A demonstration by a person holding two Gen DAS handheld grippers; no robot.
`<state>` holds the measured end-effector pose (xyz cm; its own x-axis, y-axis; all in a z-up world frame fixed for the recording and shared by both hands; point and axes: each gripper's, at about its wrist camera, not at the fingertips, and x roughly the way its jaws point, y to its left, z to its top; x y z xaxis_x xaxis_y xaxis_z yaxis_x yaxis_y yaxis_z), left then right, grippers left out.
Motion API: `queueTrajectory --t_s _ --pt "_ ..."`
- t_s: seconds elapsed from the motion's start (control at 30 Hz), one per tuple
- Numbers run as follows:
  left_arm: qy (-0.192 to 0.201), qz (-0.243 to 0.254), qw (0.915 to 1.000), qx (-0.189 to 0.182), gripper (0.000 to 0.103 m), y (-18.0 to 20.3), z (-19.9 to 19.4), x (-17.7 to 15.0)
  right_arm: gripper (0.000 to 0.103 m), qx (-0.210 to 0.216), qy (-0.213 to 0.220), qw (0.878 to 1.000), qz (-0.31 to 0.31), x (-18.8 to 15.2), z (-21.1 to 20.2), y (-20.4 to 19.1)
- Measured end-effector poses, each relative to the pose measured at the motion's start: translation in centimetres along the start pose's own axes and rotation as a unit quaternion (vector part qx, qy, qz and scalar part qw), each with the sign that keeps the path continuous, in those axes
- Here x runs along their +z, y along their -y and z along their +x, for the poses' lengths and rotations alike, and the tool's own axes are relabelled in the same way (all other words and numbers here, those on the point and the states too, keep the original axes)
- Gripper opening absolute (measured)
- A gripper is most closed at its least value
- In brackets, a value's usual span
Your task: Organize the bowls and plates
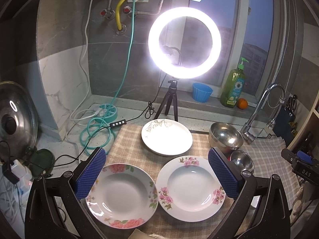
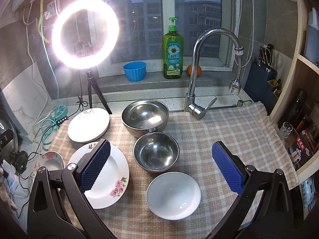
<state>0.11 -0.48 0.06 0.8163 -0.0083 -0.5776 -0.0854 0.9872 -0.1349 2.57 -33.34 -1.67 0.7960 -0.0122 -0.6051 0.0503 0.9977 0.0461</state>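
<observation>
On the checked cloth (image 1: 131, 139) lie two flowered deep plates, one at left (image 1: 122, 196) and one at right (image 1: 190, 188), and a white plate stack with a gold leaf pattern (image 1: 166, 136) behind them. My left gripper (image 1: 157, 174) is open above the two flowered plates. In the right wrist view a large steel bowl (image 2: 145, 116), a small steel bowl (image 2: 156, 152) and a white bowl (image 2: 173, 196) stand in a row. My right gripper (image 2: 161, 166) is open above the small steel bowl and white bowl, holding nothing.
A lit ring light on a tripod (image 2: 85, 32) stands behind the plates. A tap (image 2: 201, 75) rises at the back right. A green soap bottle (image 2: 172, 51), blue cup (image 2: 134, 70) and orange (image 2: 194, 70) sit on the sill. Cables and a pot lid (image 1: 17, 117) lie at left.
</observation>
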Motion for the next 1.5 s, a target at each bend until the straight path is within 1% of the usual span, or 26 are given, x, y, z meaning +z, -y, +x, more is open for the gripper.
queueTrajectory --t_s 0.47,0.87,0.9,1.03,1.13,1.17,1.27,1.4,1.47,1.5 --pt "0.0 0.001 1.0 0.0 0.102 0.2 0.1 0.0 0.103 -0.002 -0.003 1.0 0.001 0.0 0.2 0.0" --pt "-0.008 0.009 0.9999 -0.009 0.102 0.0 1.0 -0.2 0.103 -0.001 -0.007 1.0 0.001 -0.4 0.8 0.2" --pt "-0.01 0.01 0.9998 -0.012 0.102 -0.1 1.1 -0.2 0.103 -0.001 -0.009 1.0 0.0 -0.7 1.5 0.2" --pt "-0.018 0.019 0.9995 -0.019 0.102 -0.1 1.5 -0.2 0.103 0.006 -0.01 1.0 -0.001 -1.5 1.7 0.4" --pt "-0.026 0.024 0.9991 -0.024 0.102 -0.2 2.1 -0.1 0.103 0.033 -0.008 0.999 -0.012 -2.1 1.6 0.0" --pt "-0.027 0.025 0.999 -0.026 0.102 -0.3 2.3 -0.1 0.103 0.043 -0.012 0.999 -0.016 -2.4 1.6 -0.1" --pt "-0.036 0.033 0.998 -0.04 0.102 -0.5 3.1 -0.1 0.103 0.054 -0.035 0.998 -0.024 -3.0 2.1 -0.6" --pt "-0.054 0.05 0.9952 -0.064 0.102 -0.5 4.3 -0.3 0.103 0.051 -0.051 0.997 -0.027 -3.6 2.4 -1.6" --pt "-0.065 0.062 0.9936 -0.069 0.099 -0.5 5.1 -0.6 0.103 0.05 -0.055 0.997 -0.03 -3.8 2.5 -1.9" --pt "-0.073 0.066 0.9926 -0.071 0.095 -0.5 5.6 -0.7 0.103 0.055 -0.06 0.996 -0.032 -4.1 2.5 -2.1"
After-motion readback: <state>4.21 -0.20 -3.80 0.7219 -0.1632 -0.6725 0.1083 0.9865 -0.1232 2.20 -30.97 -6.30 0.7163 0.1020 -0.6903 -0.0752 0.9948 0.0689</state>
